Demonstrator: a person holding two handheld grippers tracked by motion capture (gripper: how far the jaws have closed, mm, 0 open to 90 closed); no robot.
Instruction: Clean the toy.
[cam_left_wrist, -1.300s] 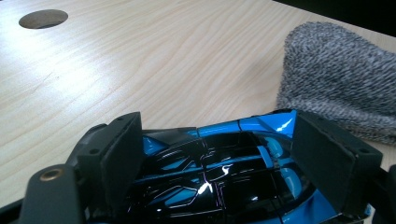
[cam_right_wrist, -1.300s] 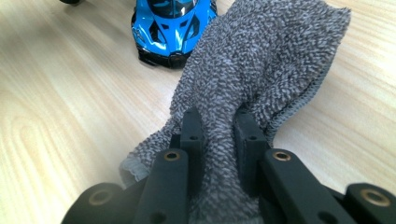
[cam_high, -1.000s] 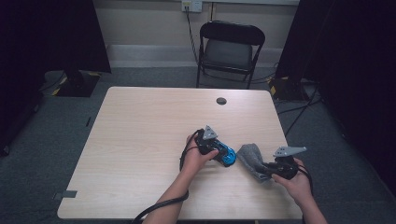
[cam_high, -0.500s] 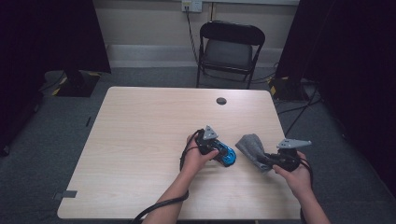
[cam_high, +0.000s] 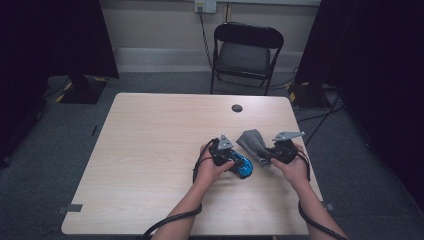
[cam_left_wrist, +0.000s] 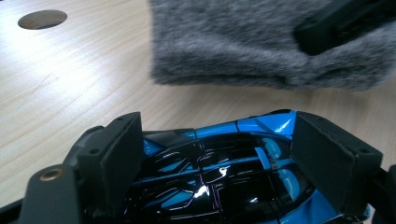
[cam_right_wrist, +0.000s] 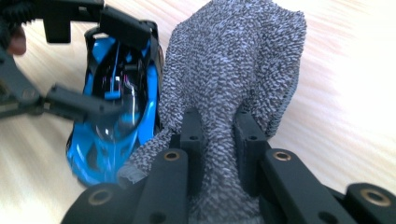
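High view: we see the left gripper (cam_high: 235, 161) with jaws clamped on the blue toy car (cam_high: 243, 166) at mid-bench (cam_high: 150, 150); just beside it, the right gripper (cam_high: 270, 152) pinches the grey cloth (cam_high: 252, 141) between closed jaws.

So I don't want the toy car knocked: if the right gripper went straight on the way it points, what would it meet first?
Probably only the grey cloth it is shut on; beyond that lies bare table. The blue toy car sits just left of its line, though depth is unclear.

A recording lab: bare table (cam_high: 150, 150), folding chair (cam_high: 247, 55), black curtains (cam_high: 50, 40) (carpeted floor).
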